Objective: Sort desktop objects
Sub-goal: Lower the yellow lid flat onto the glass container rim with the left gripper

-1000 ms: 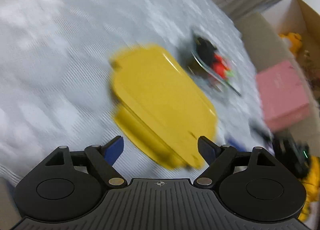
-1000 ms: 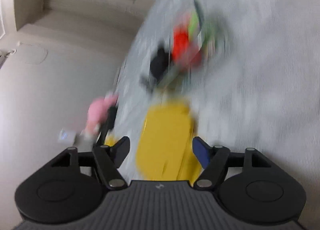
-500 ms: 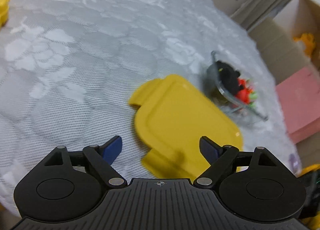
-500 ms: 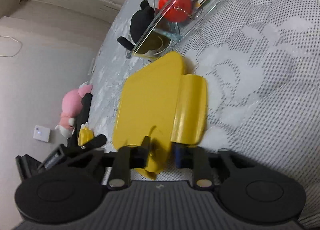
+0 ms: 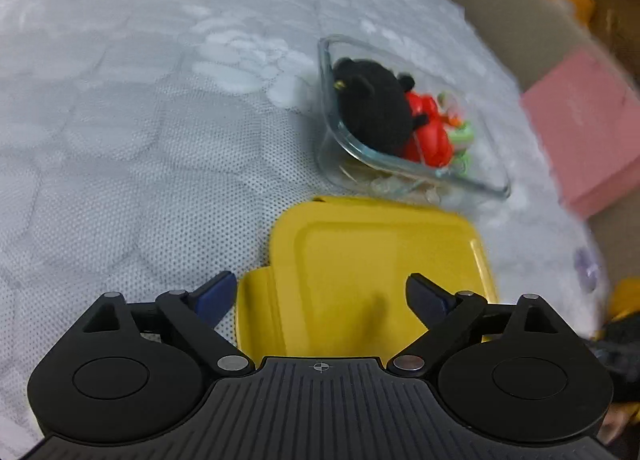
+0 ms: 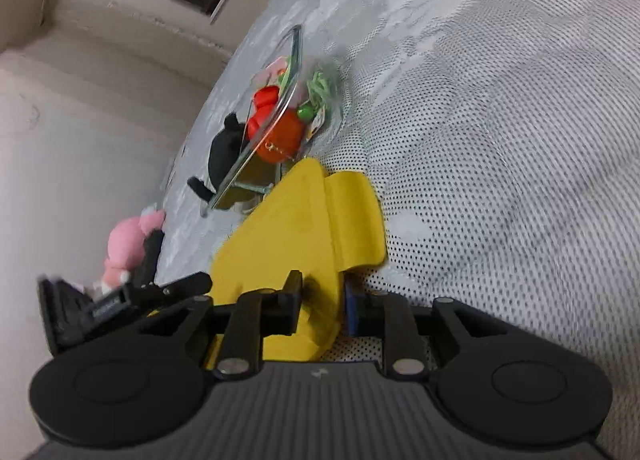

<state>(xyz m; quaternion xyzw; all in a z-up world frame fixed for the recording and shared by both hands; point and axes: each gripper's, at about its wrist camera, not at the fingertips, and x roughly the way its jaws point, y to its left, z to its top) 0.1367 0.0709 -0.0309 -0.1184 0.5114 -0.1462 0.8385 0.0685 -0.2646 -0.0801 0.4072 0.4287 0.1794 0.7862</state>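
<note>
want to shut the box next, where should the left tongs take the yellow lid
Take the side flap nearest the left tongs, coming in low from that near edge. The lid is thin and tilted, its opposite side already pinched by the right tongs.

The right gripper (image 6: 320, 300), open a second ago, now pinches the yellow lid (image 6: 296, 236), tilting it

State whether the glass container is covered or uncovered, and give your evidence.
Uncovered. The glass container has an open rim with toys showing inside, while the yellow lid is beside it, pinched by the right hand-held gripper.
</note>
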